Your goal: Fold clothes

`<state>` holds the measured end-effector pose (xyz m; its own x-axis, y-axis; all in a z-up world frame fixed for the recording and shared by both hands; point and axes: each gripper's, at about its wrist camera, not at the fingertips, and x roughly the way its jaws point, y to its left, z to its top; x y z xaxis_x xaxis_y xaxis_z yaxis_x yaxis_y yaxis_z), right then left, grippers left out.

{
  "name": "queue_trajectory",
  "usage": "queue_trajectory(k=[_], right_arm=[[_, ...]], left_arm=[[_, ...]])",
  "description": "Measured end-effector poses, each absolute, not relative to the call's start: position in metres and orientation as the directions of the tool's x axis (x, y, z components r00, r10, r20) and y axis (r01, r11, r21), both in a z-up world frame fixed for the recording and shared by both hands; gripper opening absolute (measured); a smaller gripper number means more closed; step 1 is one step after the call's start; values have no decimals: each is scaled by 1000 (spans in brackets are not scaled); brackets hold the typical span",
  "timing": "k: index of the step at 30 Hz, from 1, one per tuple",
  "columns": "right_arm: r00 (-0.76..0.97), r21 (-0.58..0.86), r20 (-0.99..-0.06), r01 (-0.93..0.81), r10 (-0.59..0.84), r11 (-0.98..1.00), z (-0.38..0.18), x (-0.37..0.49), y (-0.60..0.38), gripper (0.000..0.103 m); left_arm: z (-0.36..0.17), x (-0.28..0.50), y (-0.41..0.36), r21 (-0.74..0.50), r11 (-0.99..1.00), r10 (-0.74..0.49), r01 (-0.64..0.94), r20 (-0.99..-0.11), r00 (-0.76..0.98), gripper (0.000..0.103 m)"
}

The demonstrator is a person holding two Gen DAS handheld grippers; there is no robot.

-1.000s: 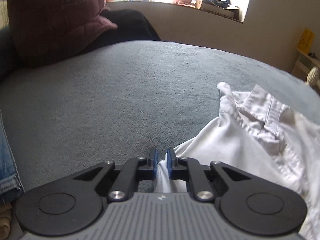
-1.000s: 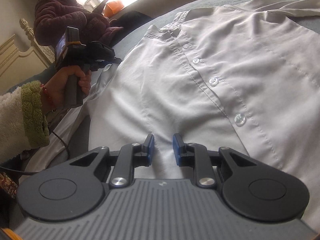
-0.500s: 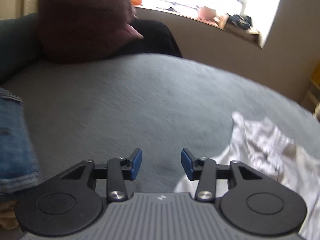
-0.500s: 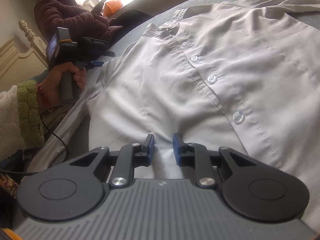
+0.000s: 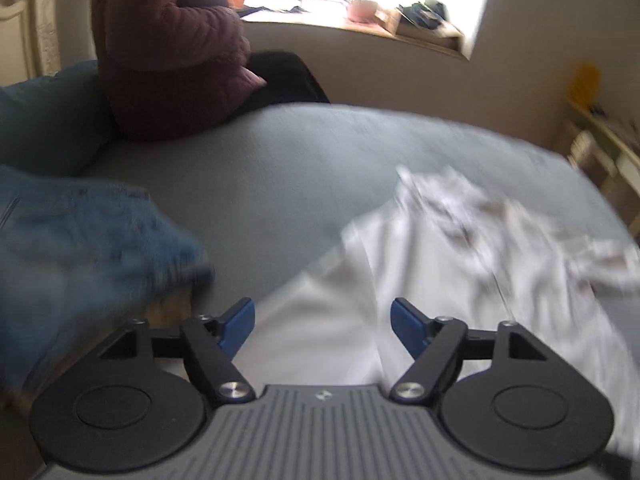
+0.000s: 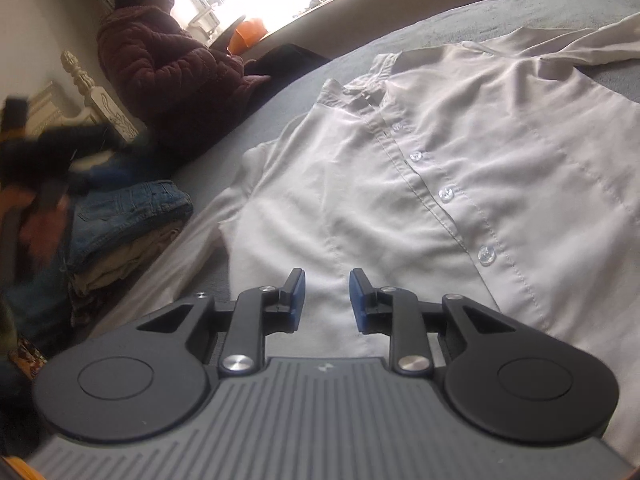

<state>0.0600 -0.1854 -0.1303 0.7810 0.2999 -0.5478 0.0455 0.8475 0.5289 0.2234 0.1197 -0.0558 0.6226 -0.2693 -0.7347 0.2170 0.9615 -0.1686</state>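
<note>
Starting at your left, the folded jeans [image 6: 132, 212] sit on a stack of clothes at the edge of the grey bed [image 5: 280, 168], and your left gripper [image 5: 323, 326] hangs just beside them with its jaws spread wide and nothing between them. That view is smeared by motion, so take care — a fast sweep that low could catch the denim and topple the stack. Further right, the white shirt [image 6: 460, 184] lies spread on the bed, buttoned front up, collar toward the window, one sleeve trailing off toward the far right corner. Your right gripper [image 6: 327, 300] sits low over the near hem, jaws parted by a narrow gap; whether any cloth lies in that gap, I cannot tell. The fabric looks thin and slippery — if you close on a single layer or pull with only one side held, I'd expect the body to skew and wrinkle, spoiling any fold line.
</note>
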Motion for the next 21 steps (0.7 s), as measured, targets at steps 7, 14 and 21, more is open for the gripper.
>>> queue_trajectory(k=[7, 14, 21], right_arm=[[765, 515, -583, 87, 274, 853, -113, 46, -171, 39], [761, 546, -623, 255, 183, 798, -93, 8, -212, 47], [776, 565, -630, 463, -5, 683, -86, -65, -286, 53]], left_arm=[[-65, 116, 116, -221, 930, -354, 295, -759, 547, 88], [-102, 51, 90, -289, 898, -426, 332, -761, 489, 96], [-124, 28, 69, -230, 903, -384, 362, -809, 445, 99]])
